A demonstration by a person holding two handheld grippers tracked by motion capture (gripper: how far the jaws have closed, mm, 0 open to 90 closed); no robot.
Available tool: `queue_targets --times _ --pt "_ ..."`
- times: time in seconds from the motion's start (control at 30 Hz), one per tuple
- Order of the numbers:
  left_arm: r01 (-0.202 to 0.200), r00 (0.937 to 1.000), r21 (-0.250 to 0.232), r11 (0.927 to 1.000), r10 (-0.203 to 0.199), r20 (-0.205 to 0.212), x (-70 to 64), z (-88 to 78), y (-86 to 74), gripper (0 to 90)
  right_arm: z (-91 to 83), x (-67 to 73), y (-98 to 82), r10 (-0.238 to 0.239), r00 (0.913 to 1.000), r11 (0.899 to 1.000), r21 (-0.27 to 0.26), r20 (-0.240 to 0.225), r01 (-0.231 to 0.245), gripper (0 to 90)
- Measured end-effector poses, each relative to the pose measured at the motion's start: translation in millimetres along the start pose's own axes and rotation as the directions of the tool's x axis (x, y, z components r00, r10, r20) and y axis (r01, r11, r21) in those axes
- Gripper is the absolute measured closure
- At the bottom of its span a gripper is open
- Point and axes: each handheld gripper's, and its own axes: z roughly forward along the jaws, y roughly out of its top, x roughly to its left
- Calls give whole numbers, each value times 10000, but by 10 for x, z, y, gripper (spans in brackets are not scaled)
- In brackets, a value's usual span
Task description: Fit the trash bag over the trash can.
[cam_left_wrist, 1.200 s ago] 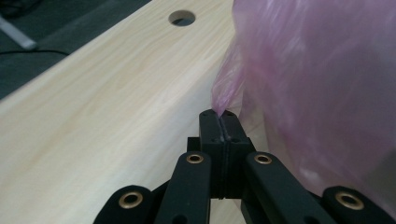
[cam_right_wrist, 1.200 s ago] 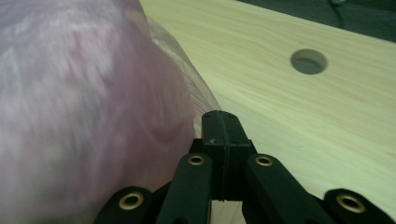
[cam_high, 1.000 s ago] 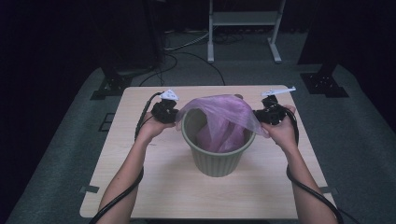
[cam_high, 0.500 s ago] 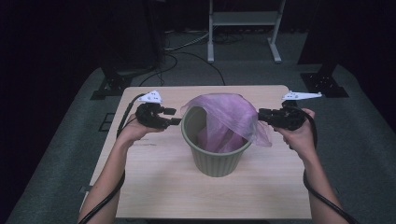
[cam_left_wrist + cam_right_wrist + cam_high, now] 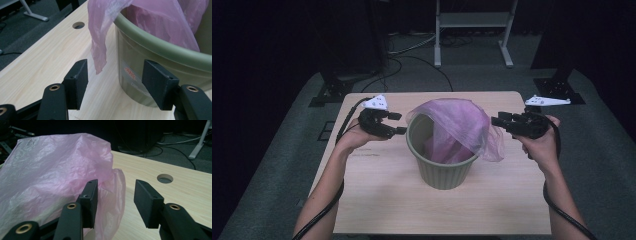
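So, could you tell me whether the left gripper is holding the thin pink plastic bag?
No, the left gripper stands open with the thin pink plastic bag hanging free beyond its pads.

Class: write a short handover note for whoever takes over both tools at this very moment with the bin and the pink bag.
Left tool: jaws have just been opening, nothing between them, beside the green bin.
Right tool: jaws have just been opening, free of the pink bag.
Things: bin mid-table; bag sits in it, draped over the right rim, bunched above the opening.
Done: bag placed in the bin.
Left: probably spread the bag's mouth evenly round the rim.
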Motion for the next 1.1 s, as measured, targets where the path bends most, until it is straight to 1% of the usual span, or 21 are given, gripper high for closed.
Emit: queue_targets --times 0.1,0.2,0.23,0.3,0.33,0.4,0.43,0.47,0.5,0.53,0.6,0.67,0.73,0.83,0.87,0.9,0.93,1.0,1.03,1.07,1.1 --pt "-8 10000 43 10000 8 -79 29 44 29 371 12 -24 6 18 10000 10000 81 11 -18 526" --pt "-151 9995 95 9998 153 -261 65 80 59 391 40 -53 -2 52 10000 9998 181 17 -52 520" --pt "-127 9995 42 9999 129 -278 77 90 68 402 46 -63 -6 43 10000 9998 177 20 -44 515" --pt "-112 9995 -16 9999 112 -286 85 106 82 457 47 -89 -17 95 10000 9998 166 -15 -95 508" --pt "-187 9993 -28 9998 186 -317 81 113 86 510 42 -99 -24 88 10000 9999 118 -15 -88 507" --pt "-394 9985 -13 9992 393 -370 58 111 91 671 8 -106 -35 113 9998 9999 -22 -137 -114 504" --pt "-400 9984 -49 9992 398 -400 52 107 90 785 -25 -106 -38 115 9997 9998 -159 -205 -118 503" --pt "-336 9988 -134 9993 331 -362 46 99 86 852 -47 -103 -39 103 9996 9997 -241 -280 -109 501" --pt "-327 9990 -200 9993 321 -298 41 88 81 897 -75 -90 -38 62 9995 9994 -324 -322 -73 501" --pt "-315 9992 -219 9993 310 -238 33 78 74 900 -102 -78 -36 1 9994 9993 -370 -347 -13 501" --pt "-340 9993 -238 9991 336 -169 11 64 57 900 -146 -43 -37 -175 9983 9991 -396 -564 153 491" --pt "-345 9993 -255 9991 342 -120 -2 46 42 900 -174 -2 -36 -391 9978 9987 -340 -533 373 489" --pt "-313 9995 -299 9991 311 -92 -1 31 35 900 -186 17 -32 -483 9979 9983 -334 -426 469 479" --pt "-293 9994 -276 9992 288 -193 16 33 48 895 -152 -19 -22 -210 9996 9996 -202 -194 206 481" --pt "-135 9997 -370 9992 127 -214 31 41 56 819 -127 -34 -23 -139 9998 9998 -134 -174 137 484" --pt "10 9999 -375 9993 -15 -140 49 55 69 752 -96 -45 -26 -110 9998 9999 -32 -155 110 484" --pt "-11 9999 -319 9995 6 -149 56 70 80 698 -53 -57 -29 -142 9999 9999 98 -68 143 484" --pt "-15 9999 -227 9997 12 -126 67 111 105 614 19 -79 -30 -110 9999 9998 175 -67 111 484" --pt "45 9997 -193 9998 -50 -251 65 135 119 558 51 -88 -26 -72 10000 9998 196 -40 73 484" --pt "7 9994 -122 9999 -11 -336 69 155 131 502 83 -100 -23 -27 10000 9998 188 -56 28 484" --pt "-33 9990 -82 10000 30 -442 72 172 141 492 115 -109 -19 49 10000 9997 219 -78 -47 484"
